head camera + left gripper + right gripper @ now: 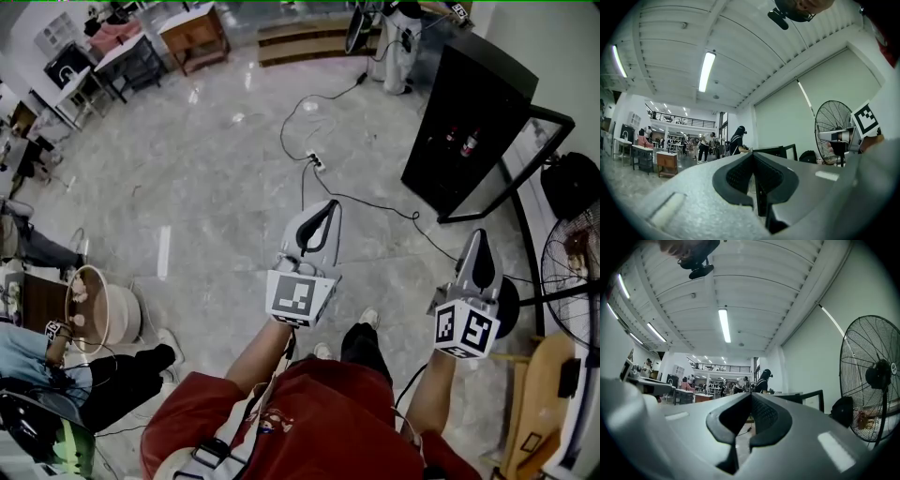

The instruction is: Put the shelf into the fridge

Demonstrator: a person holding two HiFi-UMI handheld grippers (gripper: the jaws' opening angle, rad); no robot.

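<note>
The fridge (469, 112) is a black cabinet at the upper right of the head view. Its glass door (525, 155) is swung open and red bottles show inside. I cannot make out a shelf in any view. My left gripper (325, 206) is held out over the floor with its jaws shut and nothing between them. My right gripper (479, 234) is beside it, nearer the fridge door, also shut and empty. In the left gripper view the pads meet at the tip (752, 153), with the fridge (776, 151) beyond. The right gripper (751, 393) points at the fridge (787, 396) too.
A black cable and a power strip (317, 161) lie on the floor ahead. A standing fan (574, 262) and a wooden board (539, 403) are at the right. A seated person with a round basket (94, 314) is at the left. Tables (141, 52) stand far back.
</note>
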